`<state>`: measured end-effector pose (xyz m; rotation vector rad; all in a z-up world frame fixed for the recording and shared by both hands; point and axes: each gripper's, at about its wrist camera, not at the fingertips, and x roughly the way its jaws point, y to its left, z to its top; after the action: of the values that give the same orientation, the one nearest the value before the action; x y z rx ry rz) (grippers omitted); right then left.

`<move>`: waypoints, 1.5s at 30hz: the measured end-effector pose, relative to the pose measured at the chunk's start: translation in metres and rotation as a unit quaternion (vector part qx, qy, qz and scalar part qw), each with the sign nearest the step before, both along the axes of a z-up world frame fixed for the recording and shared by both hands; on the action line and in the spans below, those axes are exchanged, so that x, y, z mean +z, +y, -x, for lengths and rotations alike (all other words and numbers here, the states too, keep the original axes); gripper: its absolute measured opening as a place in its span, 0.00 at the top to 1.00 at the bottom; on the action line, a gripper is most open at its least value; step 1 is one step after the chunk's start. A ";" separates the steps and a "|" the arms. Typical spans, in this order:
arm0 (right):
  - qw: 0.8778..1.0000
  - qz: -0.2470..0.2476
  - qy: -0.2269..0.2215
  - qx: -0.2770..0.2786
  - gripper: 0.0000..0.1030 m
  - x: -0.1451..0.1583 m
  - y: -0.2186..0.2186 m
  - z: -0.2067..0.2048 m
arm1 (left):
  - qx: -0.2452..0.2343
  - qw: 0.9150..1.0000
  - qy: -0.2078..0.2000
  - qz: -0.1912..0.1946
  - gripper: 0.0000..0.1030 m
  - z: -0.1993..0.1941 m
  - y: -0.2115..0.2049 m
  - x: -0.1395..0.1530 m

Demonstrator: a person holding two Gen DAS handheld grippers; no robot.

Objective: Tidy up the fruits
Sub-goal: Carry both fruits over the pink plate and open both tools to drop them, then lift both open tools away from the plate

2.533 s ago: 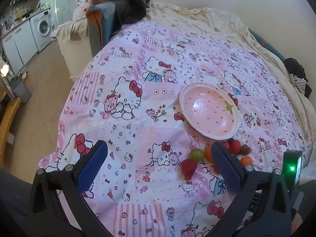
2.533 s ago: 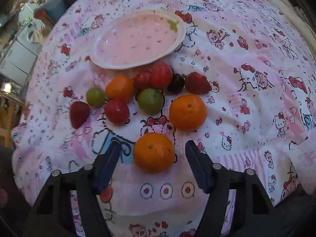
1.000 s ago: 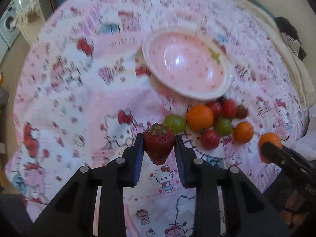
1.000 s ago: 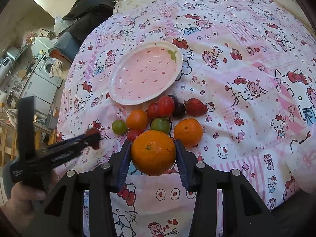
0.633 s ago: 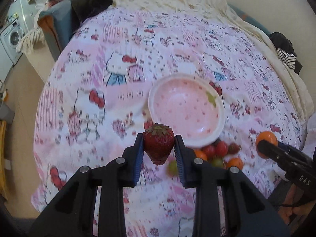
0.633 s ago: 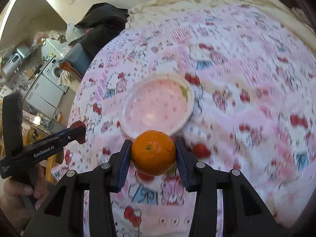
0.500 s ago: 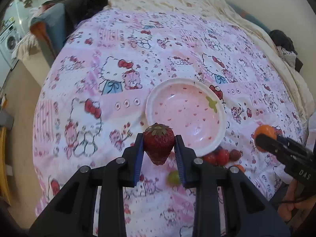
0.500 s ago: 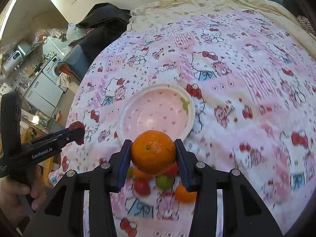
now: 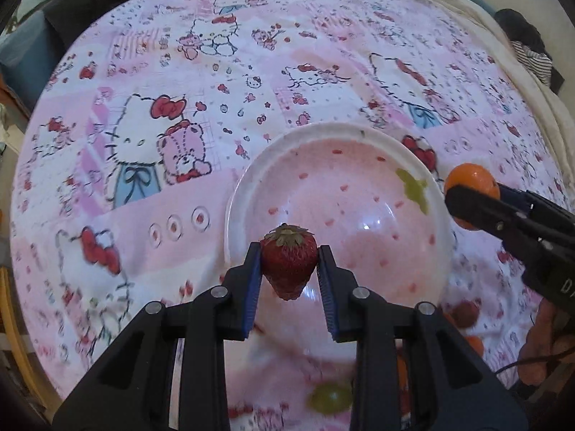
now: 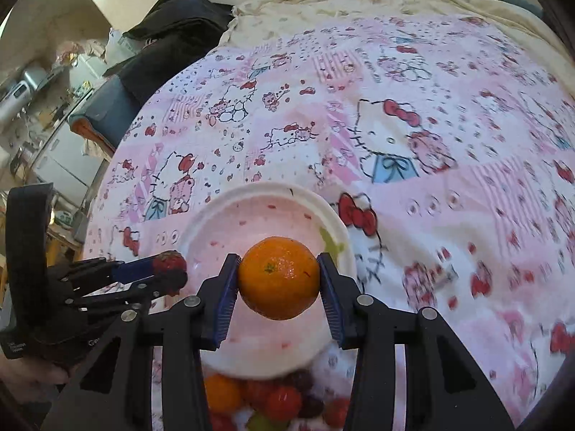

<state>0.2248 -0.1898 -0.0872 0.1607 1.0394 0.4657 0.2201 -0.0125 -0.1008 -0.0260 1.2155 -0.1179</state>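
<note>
I have the left hand-held gripper clamping a strawberry over the plate; the right hand-held gripper, at 3 o'clock, clamps an orange.

The left gripper pinches a strawberry over the pink plate; at right, the right gripper grips an orange.

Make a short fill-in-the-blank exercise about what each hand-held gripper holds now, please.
1. The left hand-held gripper is shut on a ____.
2. The right hand-held gripper is shut on an ____.
3. Both fruits hang over the pink ____, which has no fruit in it yet.

Missing words: strawberry; orange; plate
</note>
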 end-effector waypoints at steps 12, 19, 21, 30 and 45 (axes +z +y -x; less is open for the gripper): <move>1.000 0.022 0.015 0.014 0.56 -0.035 0.019 -0.048 | -0.021 1.000 0.011 -0.014 0.74 -0.040 -0.010 -0.020; 0.999 0.003 0.039 0.013 0.55 -0.044 0.018 -0.052 | -0.019 0.999 0.020 -0.016 0.74 -0.043 -0.006 -0.027; 0.999 -0.001 0.045 0.009 0.55 -0.046 0.017 -0.053 | -0.022 0.999 0.025 -0.013 0.74 -0.042 -0.006 -0.030; 0.999 -0.023 0.046 -0.006 0.54 -0.040 0.008 -0.056 | -0.046 0.998 0.004 -0.038 0.45 -0.037 -0.018 -0.023; 0.998 -0.052 0.040 -0.024 0.21 -0.022 -0.004 -0.058 | -0.050 0.998 -0.020 -0.030 0.20 -0.030 -0.021 -0.005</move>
<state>0.2824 -0.1934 -0.1091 0.2980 1.0874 0.4739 0.2499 -0.0338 -0.1063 0.0884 1.1793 -0.1682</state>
